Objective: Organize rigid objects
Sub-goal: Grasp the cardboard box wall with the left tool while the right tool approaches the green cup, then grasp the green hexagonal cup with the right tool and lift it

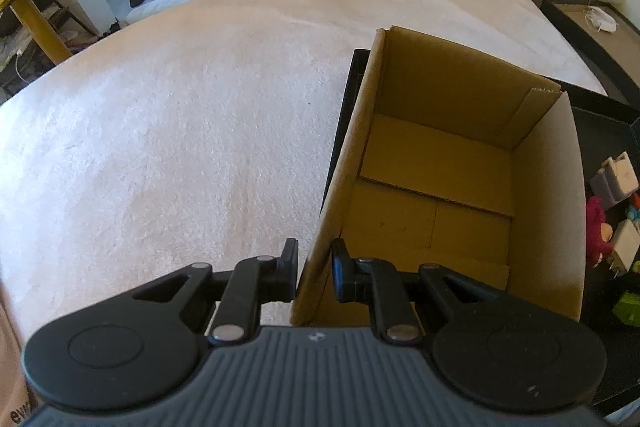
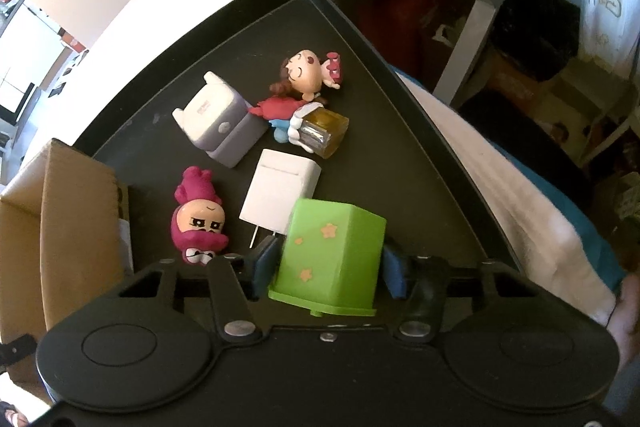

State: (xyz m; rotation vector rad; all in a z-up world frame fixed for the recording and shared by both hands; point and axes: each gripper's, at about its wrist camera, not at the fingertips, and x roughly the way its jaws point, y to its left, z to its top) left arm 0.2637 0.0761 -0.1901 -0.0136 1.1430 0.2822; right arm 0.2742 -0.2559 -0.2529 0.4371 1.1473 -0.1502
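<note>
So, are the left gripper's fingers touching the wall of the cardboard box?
Touching. In the left wrist view the left gripper is clamped on the cardboard box wall, one finger outside and one inside, no gap visible.

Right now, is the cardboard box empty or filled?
Empty: the box shows only its bare cardboard bottom in the left wrist view.

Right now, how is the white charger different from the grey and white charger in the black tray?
The white charger is plain white all over; the grey and white charger has a grey lower half. The white charger lies closer to the green box, with its prongs showing; the grey and white charger lies farther back, beside the red figure. Both lie in the black tray.
</note>
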